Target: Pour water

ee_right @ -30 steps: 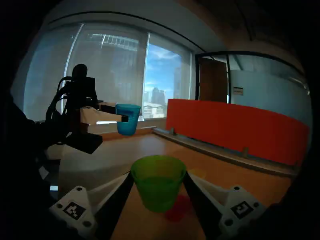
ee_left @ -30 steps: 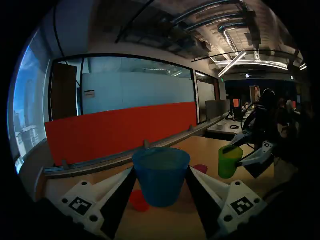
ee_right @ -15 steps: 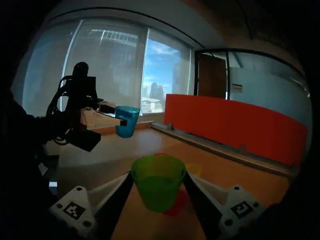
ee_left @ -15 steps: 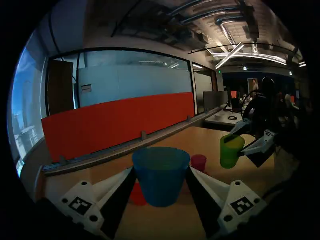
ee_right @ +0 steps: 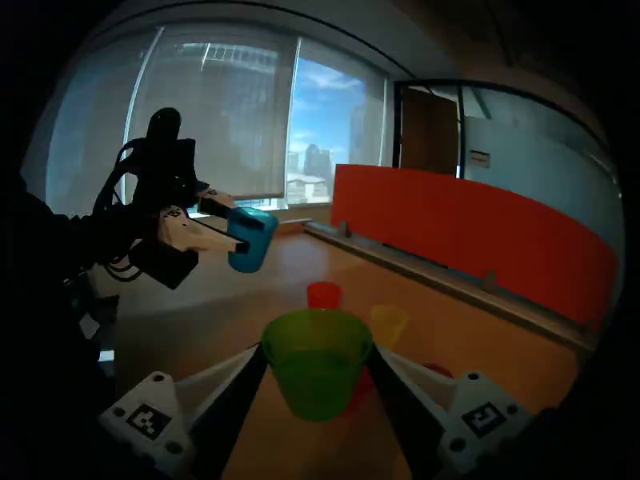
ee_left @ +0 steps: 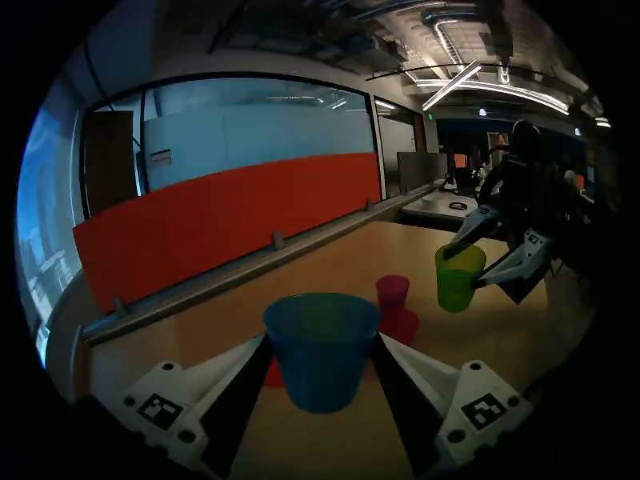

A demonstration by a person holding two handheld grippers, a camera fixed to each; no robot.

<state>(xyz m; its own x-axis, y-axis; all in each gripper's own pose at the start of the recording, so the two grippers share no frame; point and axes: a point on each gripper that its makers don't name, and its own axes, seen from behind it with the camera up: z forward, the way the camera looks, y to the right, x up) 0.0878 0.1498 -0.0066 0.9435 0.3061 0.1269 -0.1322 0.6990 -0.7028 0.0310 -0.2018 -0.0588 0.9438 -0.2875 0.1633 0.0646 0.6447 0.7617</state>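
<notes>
Plainly, both cups are held up off the bench (ee_right: 232,308) — the left gripper (ee_left: 321,346) has its fingers clamped on the blue cup (ee_left: 322,372), and the right gripper (ee_right: 318,352) grips the green cup (ee_right: 318,380) the same way. From the right gripper view the blue cup sits tilted, well apart from the green cup. A red cup (ee_right: 324,294) and a yellow cup (ee_right: 388,324) stand on the bench between them.

The left gripper (ee_left: 321,346) is holding the first cup (ee_left: 322,364) over the table (ee_left: 336,252), the right gripper (ee_left: 472,264) is holding the second cup (ee_left: 458,280) farther off to the right, and small cups (ee_left: 392,290) are standing on the table between them, before the partition (ee_left: 224,220).
</notes>
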